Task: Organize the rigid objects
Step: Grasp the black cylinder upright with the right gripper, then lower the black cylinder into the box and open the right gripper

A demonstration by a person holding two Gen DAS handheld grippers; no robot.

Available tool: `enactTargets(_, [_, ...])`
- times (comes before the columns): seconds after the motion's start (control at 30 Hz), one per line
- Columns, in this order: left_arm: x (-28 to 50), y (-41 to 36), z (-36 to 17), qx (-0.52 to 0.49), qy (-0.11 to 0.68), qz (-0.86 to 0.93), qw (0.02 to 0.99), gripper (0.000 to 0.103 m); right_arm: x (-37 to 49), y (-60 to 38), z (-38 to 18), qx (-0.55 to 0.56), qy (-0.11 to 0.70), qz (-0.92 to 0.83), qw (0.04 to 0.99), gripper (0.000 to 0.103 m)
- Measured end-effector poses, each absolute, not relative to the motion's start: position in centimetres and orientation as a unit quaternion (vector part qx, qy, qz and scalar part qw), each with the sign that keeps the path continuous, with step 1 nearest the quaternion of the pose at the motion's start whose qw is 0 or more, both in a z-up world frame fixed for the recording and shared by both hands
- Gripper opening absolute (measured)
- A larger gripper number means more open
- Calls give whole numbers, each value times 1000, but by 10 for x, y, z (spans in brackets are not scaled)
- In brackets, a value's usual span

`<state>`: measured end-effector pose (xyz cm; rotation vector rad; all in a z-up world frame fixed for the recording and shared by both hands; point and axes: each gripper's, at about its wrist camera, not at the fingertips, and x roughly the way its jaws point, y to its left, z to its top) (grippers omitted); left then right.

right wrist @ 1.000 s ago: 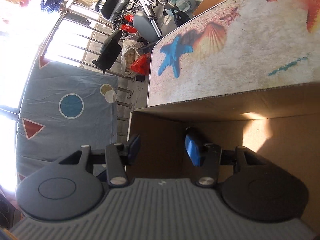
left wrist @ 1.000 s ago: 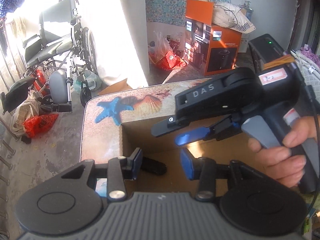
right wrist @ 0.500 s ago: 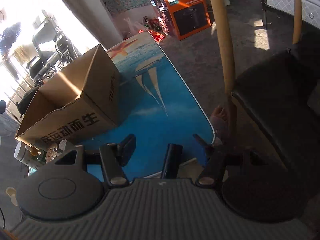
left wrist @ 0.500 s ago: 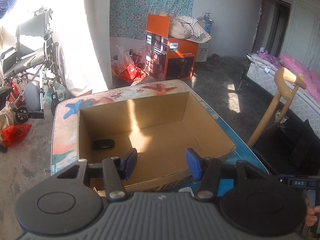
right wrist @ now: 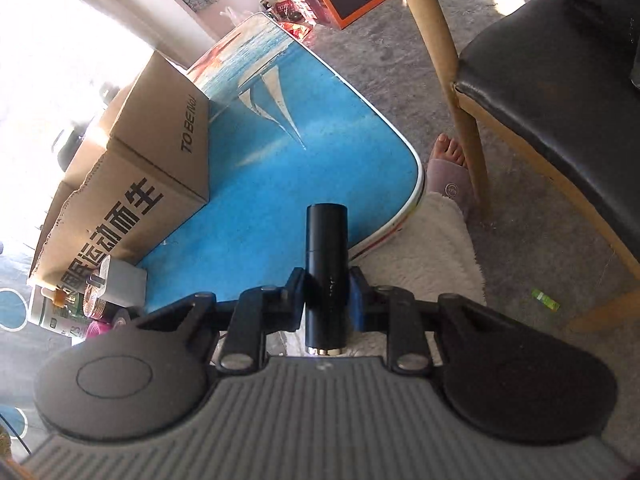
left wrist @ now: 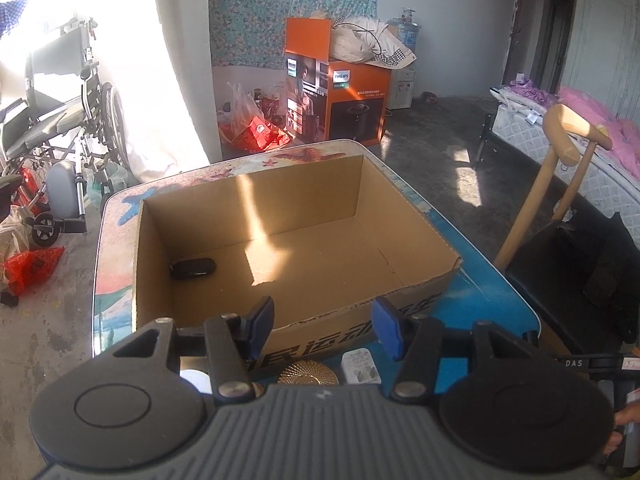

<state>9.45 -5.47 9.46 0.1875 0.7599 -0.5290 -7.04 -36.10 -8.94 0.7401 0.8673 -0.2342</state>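
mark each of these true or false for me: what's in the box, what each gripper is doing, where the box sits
1. The cardboard box holds one black oval object. True.
2. The right gripper is open and empty. False: it is shut on a black cylinder.
3. The left gripper grips nothing. True.
4. The box sits on the floor. False: it stands on the table.
5. The box is packed full. False: mostly bare.

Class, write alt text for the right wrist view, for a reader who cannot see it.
The right hand-held gripper is shut on a black cylindrical tube above a blue sea-print table. A brown cardboard box with black lettering stands on the table to the left, and a black-cushioned wooden chair stands on the right.
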Motion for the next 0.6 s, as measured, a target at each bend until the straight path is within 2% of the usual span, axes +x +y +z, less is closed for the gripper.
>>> enactTargets(0.2, [94, -52, 95, 89, 367, -251, 891, 56, -79, -356, -80, 374, 397, -95, 833, 21])
enactTargets(0.47, [89, -52, 98, 88, 363, -230, 899, 56, -78, -330, -37, 359, 358, -31, 861, 21])
enactTargets(0.6, [88, -47, 101, 83, 365, -214, 902, 59, -62, -316, -10, 340, 328, 22, 881, 21])
